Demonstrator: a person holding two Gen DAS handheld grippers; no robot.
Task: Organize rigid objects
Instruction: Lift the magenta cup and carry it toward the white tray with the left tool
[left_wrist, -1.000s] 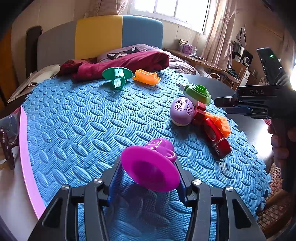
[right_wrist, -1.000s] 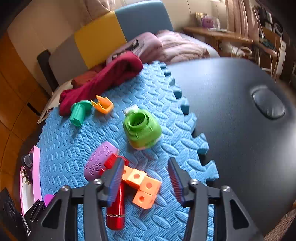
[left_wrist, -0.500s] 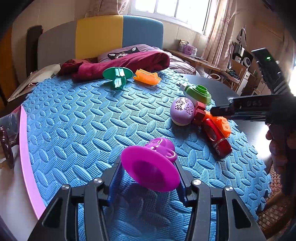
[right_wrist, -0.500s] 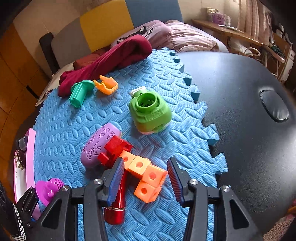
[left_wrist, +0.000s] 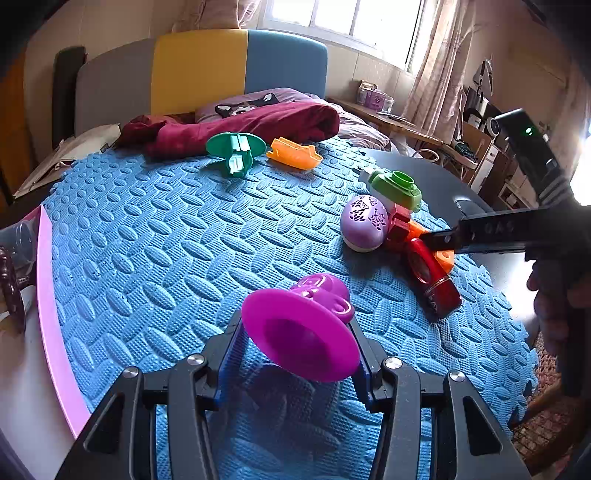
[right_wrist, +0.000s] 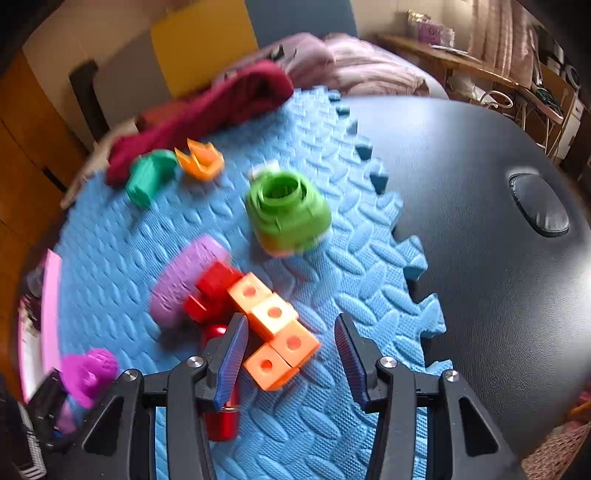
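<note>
On the blue foam mat (left_wrist: 155, 236) I count seven toys: one magenta funnel-shaped toy (left_wrist: 303, 332), one purple egg (left_wrist: 364, 223), one red cylinder (left_wrist: 434, 280), one orange chain of four linked cubes (right_wrist: 275, 325), one green round toy (right_wrist: 286, 212), one teal mushroom-shaped piece (left_wrist: 236, 149) and one orange boat (left_wrist: 293, 157). Left gripper (left_wrist: 299, 354) is clamped on the magenta toy, held just above the mat's near edge. Right gripper (right_wrist: 290, 354) sits unclenched, fingers straddling the cube chain's near end without pressing it, as far as the blur allows. One maroon cloth (left_wrist: 240, 125) lies at the far edge.
</note>
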